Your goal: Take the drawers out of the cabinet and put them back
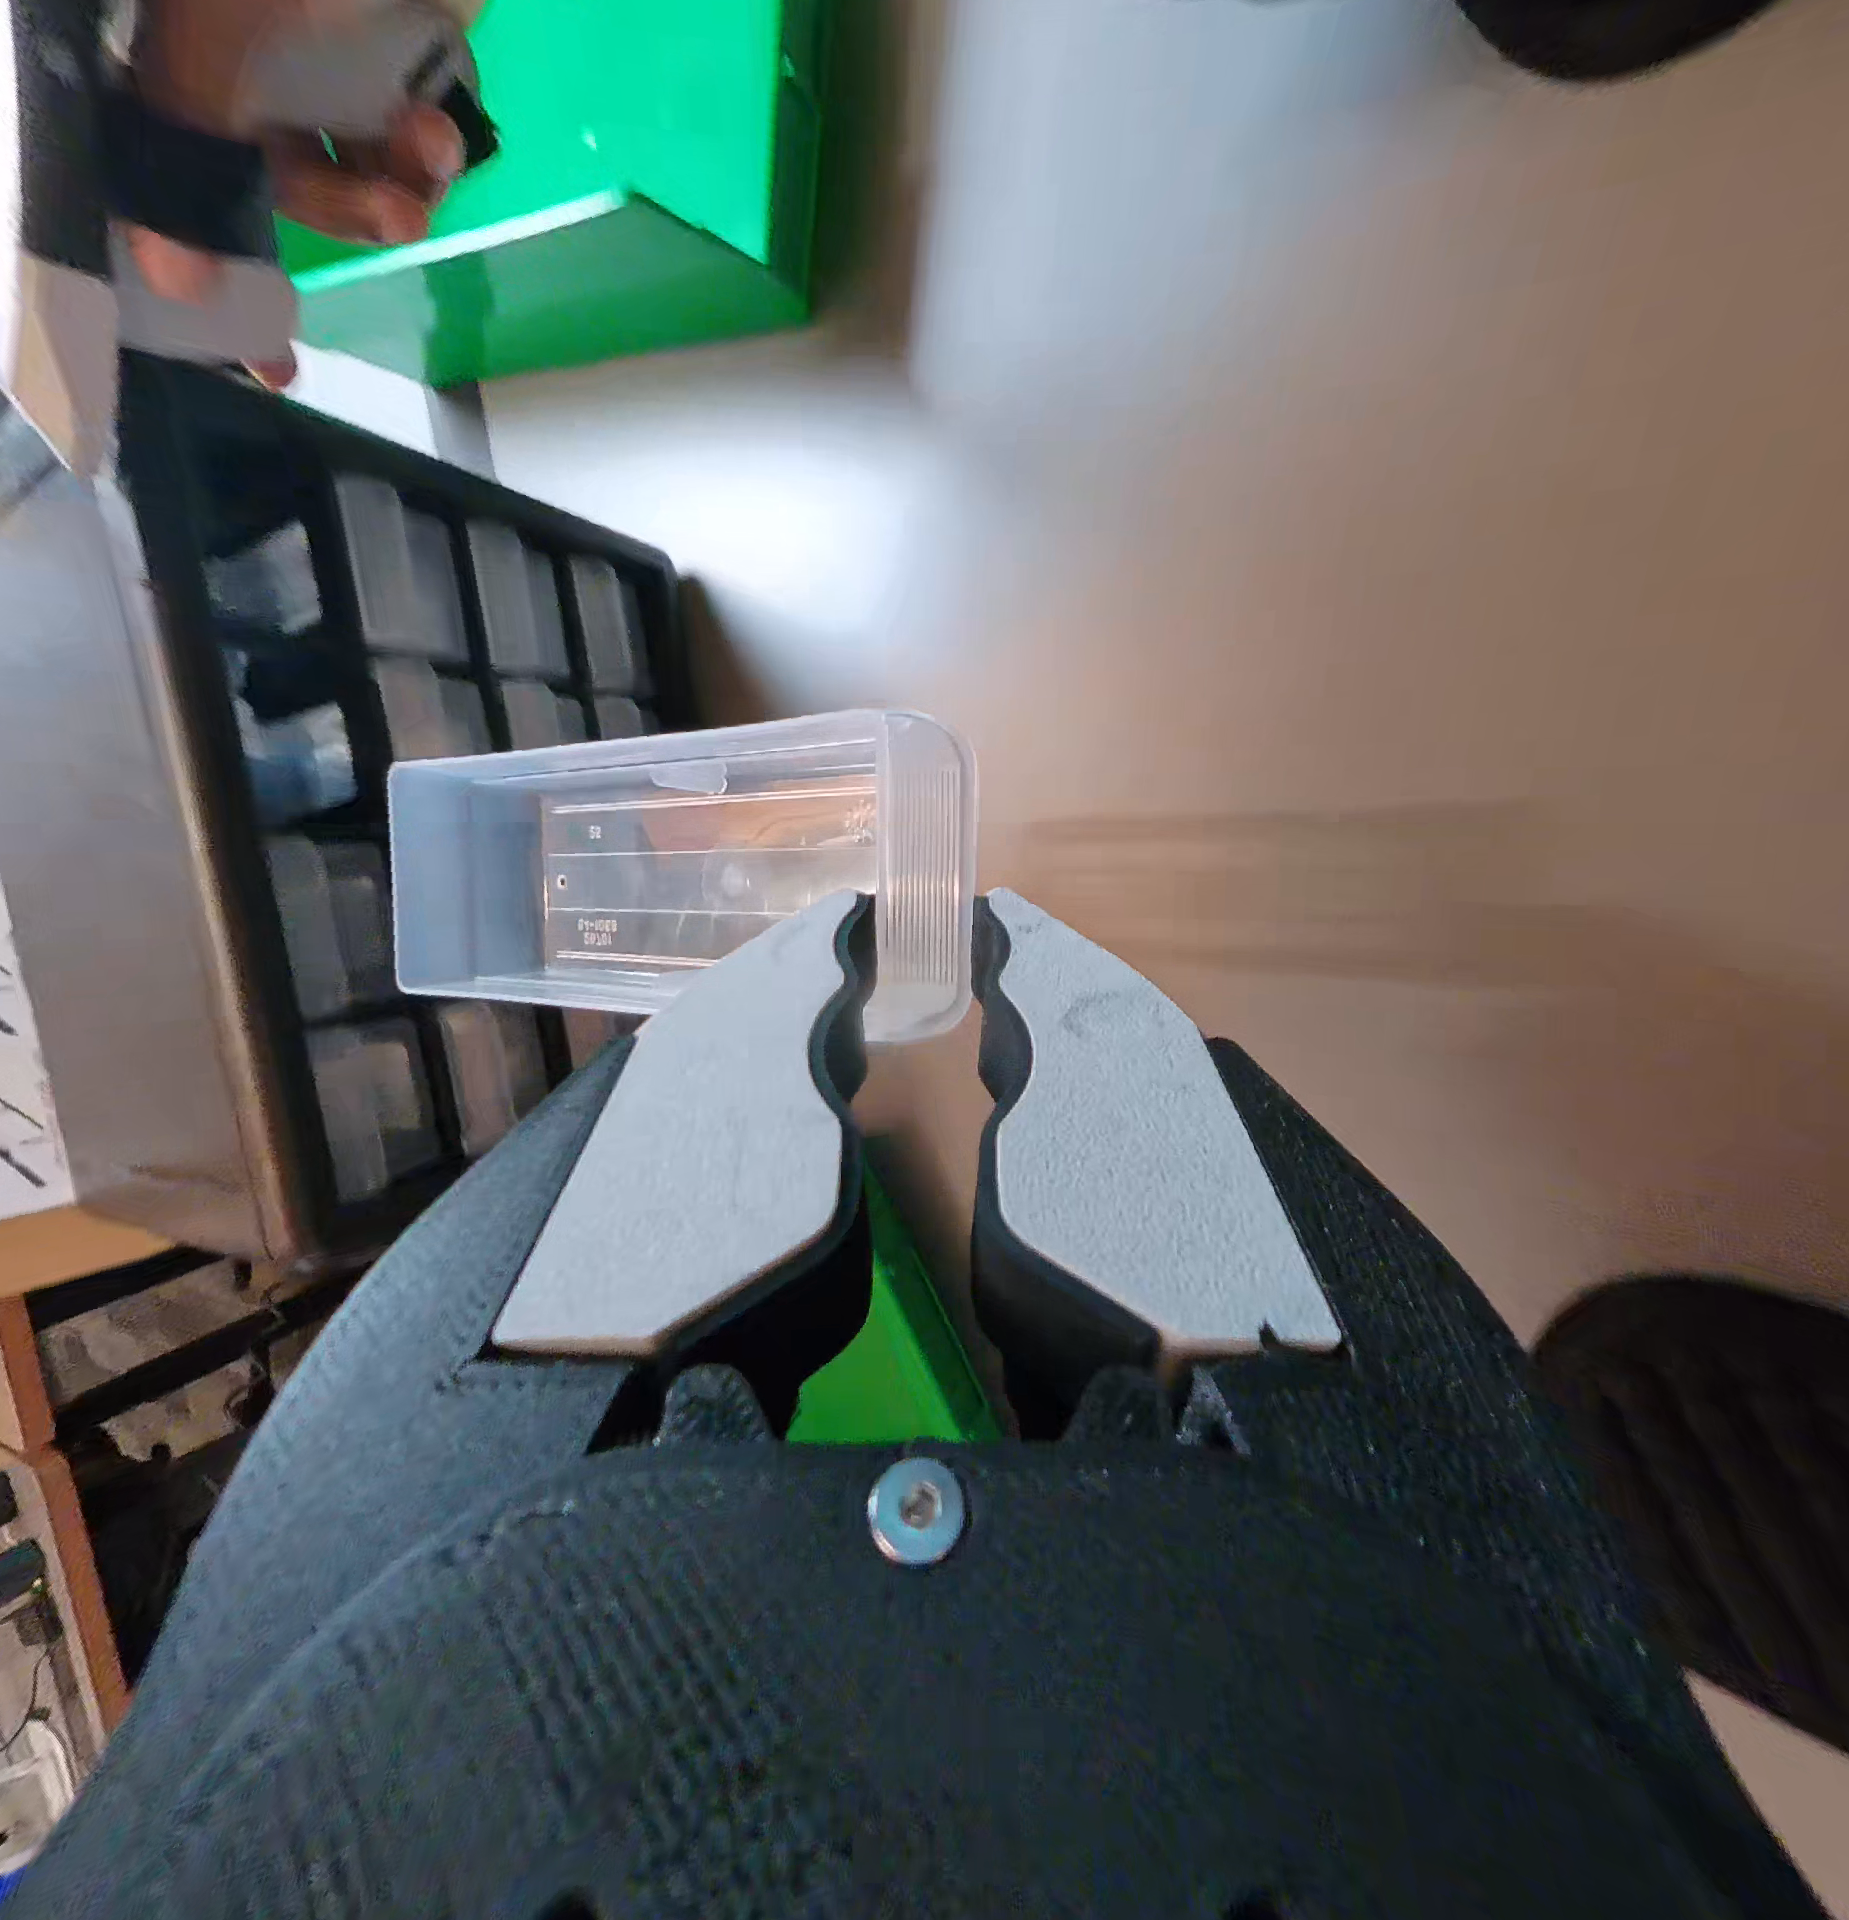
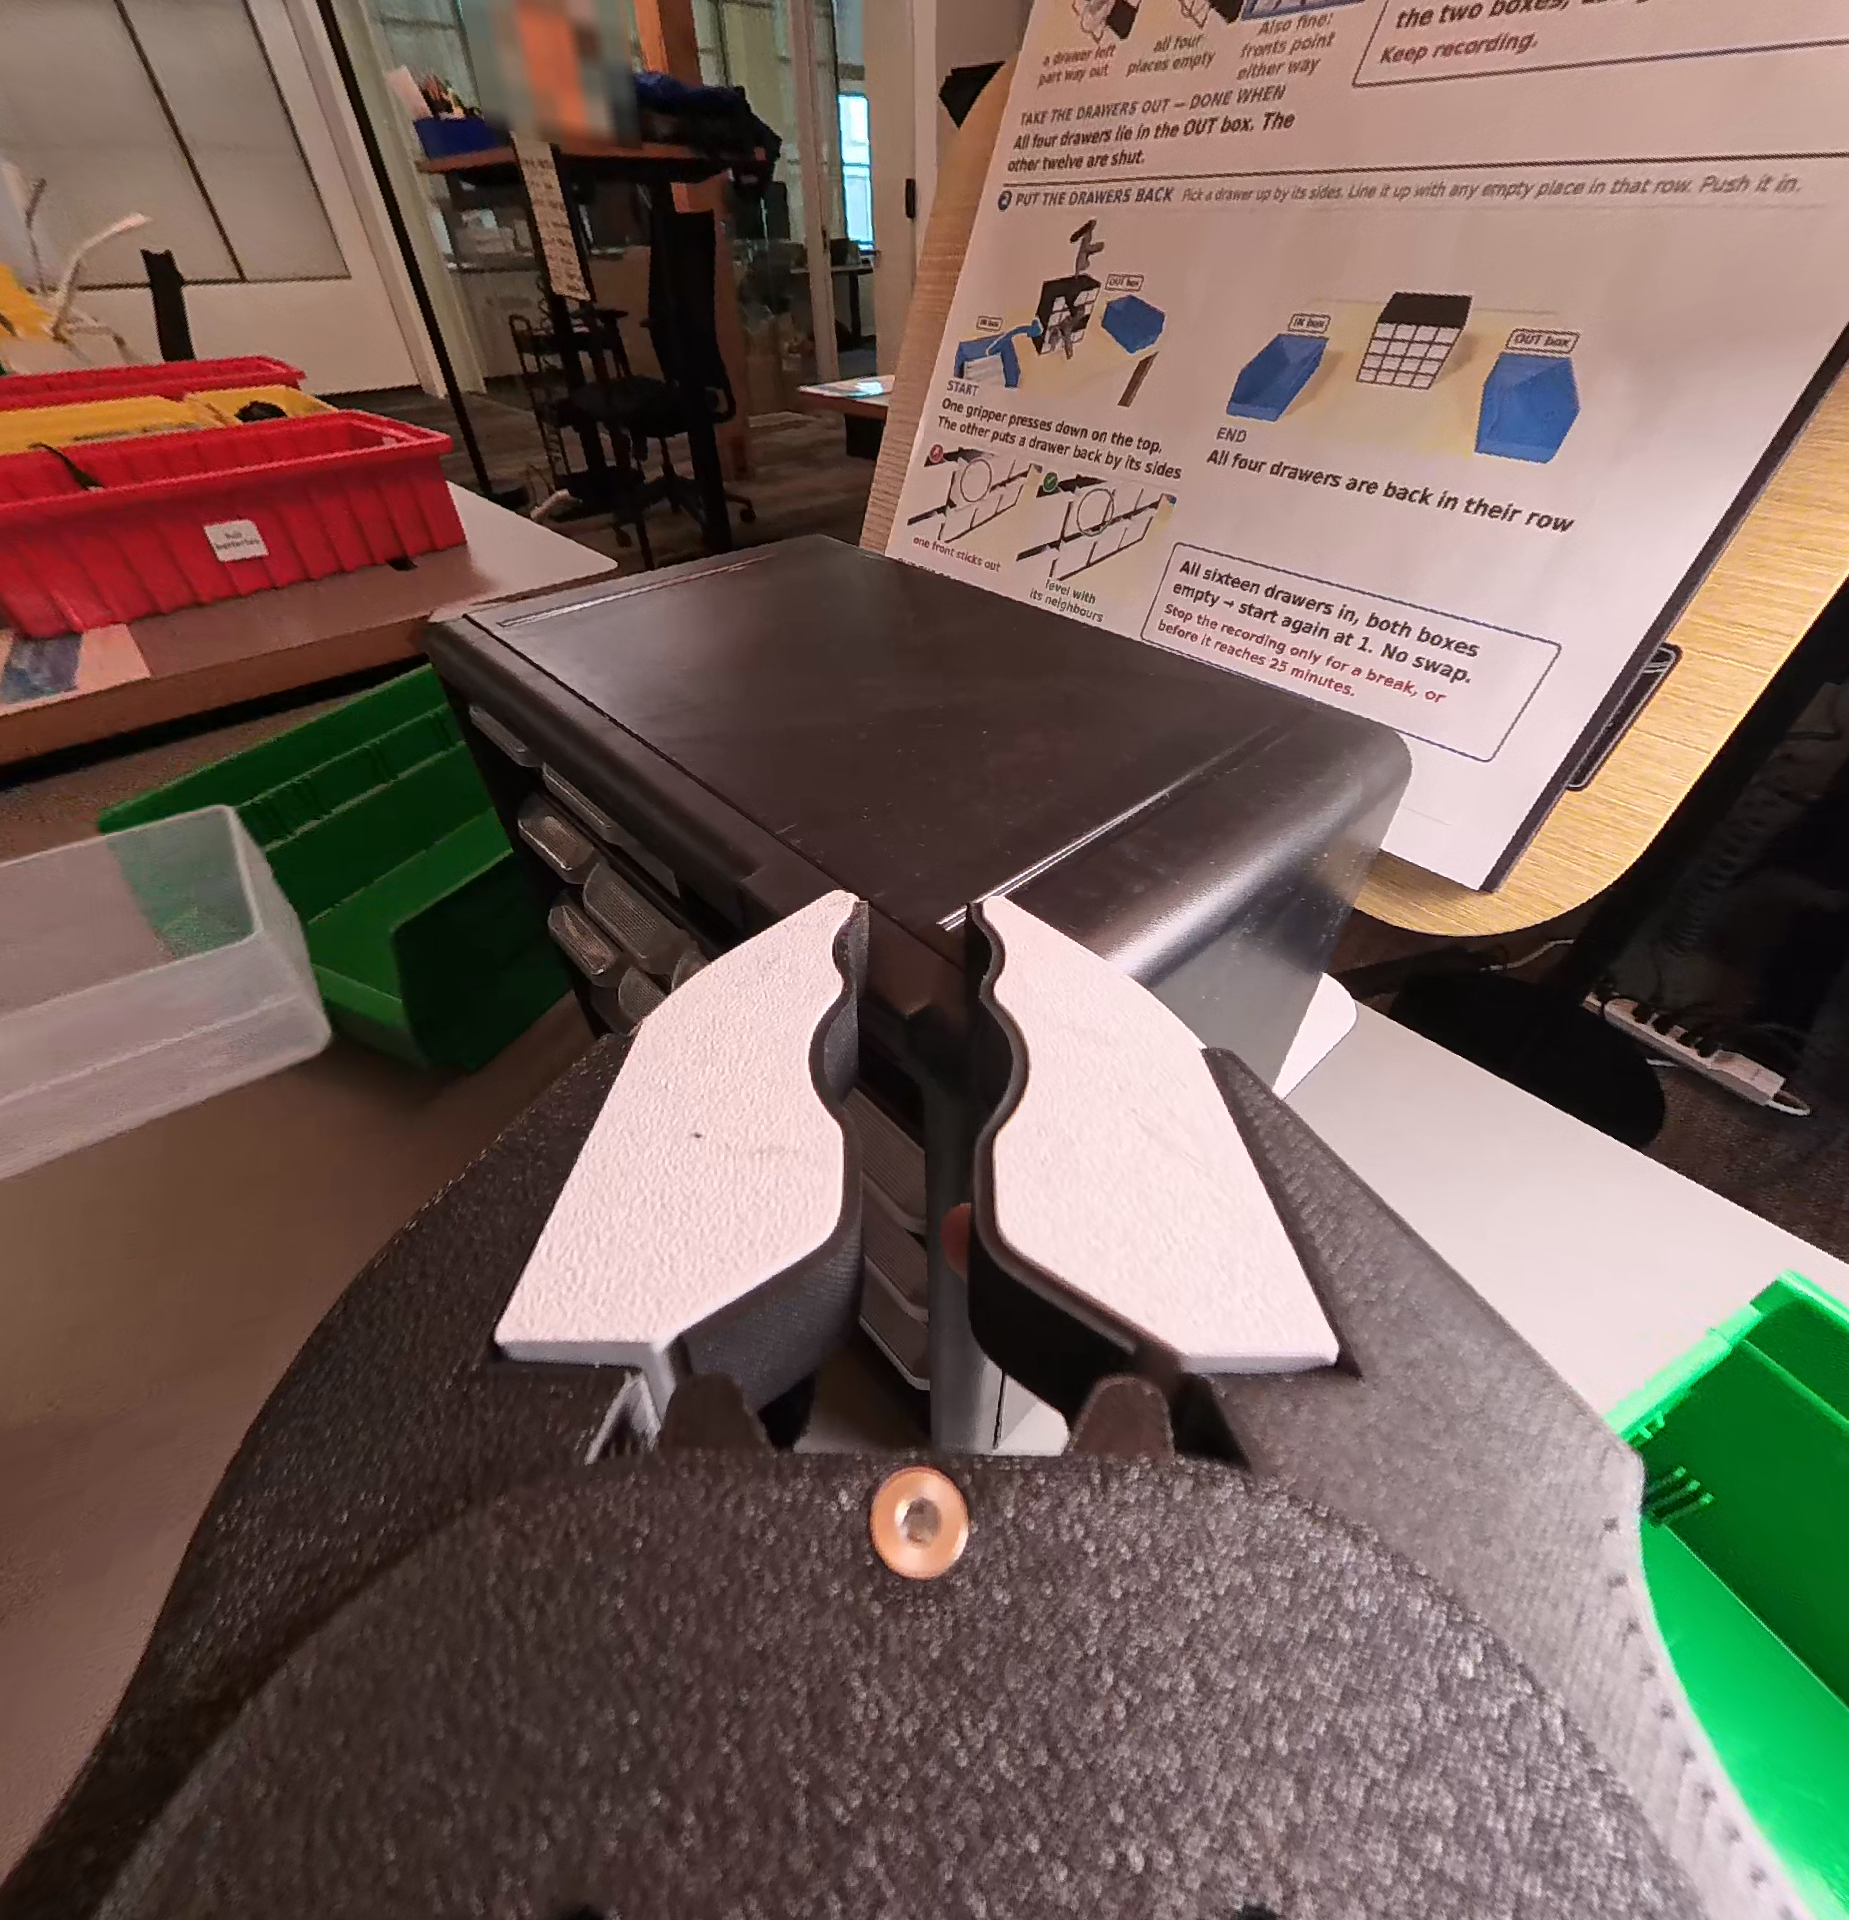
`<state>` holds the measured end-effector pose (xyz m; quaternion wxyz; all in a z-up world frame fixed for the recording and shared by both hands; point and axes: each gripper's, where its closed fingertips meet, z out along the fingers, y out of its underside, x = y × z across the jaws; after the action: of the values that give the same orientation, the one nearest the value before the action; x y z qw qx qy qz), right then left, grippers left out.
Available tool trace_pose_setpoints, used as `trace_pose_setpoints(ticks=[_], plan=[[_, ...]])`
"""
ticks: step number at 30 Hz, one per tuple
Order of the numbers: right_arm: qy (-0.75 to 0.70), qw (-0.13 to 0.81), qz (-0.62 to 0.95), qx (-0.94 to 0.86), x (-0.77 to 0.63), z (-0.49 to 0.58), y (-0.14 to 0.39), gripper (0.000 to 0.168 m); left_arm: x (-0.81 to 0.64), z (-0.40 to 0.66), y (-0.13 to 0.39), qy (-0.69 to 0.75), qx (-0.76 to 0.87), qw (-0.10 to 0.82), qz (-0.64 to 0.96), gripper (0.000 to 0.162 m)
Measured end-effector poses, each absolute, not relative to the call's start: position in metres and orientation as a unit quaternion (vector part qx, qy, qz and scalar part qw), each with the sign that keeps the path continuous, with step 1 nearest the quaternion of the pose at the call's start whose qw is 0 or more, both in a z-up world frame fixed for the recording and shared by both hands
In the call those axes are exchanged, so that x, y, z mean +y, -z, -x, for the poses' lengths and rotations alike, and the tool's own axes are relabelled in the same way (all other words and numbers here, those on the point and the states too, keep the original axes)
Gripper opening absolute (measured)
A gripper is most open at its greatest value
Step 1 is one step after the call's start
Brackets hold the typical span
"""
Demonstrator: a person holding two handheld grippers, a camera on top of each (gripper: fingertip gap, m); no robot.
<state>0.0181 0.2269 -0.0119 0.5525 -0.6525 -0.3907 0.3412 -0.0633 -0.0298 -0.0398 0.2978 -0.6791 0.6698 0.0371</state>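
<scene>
Drawer [image 1: 681, 883] front in left claw [image 1: 920, 935].

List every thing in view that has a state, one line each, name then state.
left gripper: shut on the clear drawer's ribbed front.
clear drawer: out of the cabinet, empty, held in the air.
cabinet: upright, other drawers in place.
right gripper: narrow gap between its fingers, holding nothing, at the cabinet's top edge.
green bin: open-topped, on the table.
</scene>
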Motion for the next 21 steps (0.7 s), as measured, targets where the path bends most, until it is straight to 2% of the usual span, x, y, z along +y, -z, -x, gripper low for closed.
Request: trace_pose_setpoints(ticks=[5, 15, 21], plan=[[-0.344, 0.551, 0.651, -0.392, 0.227, -0.018, 0.012, 0.018, 0.012, 0.030, 0.038, 0.000, 0.646, 0.345, 0.681, 0.018], [-0.360, 0.548, 0.648, -0.387, 0.228, -0.019, 0.012, 0.016, 0.067, 0.016, 0.053, 0.011, 0.635, 0.365, 0.681, 0.018], [-0.361, 0.548, 0.648, -0.386, 0.228, -0.019, 0.011, 0.016, 0.069, 0.009, 0.042, 0.008, 0.647, 0.381, 0.660, 0.018]])
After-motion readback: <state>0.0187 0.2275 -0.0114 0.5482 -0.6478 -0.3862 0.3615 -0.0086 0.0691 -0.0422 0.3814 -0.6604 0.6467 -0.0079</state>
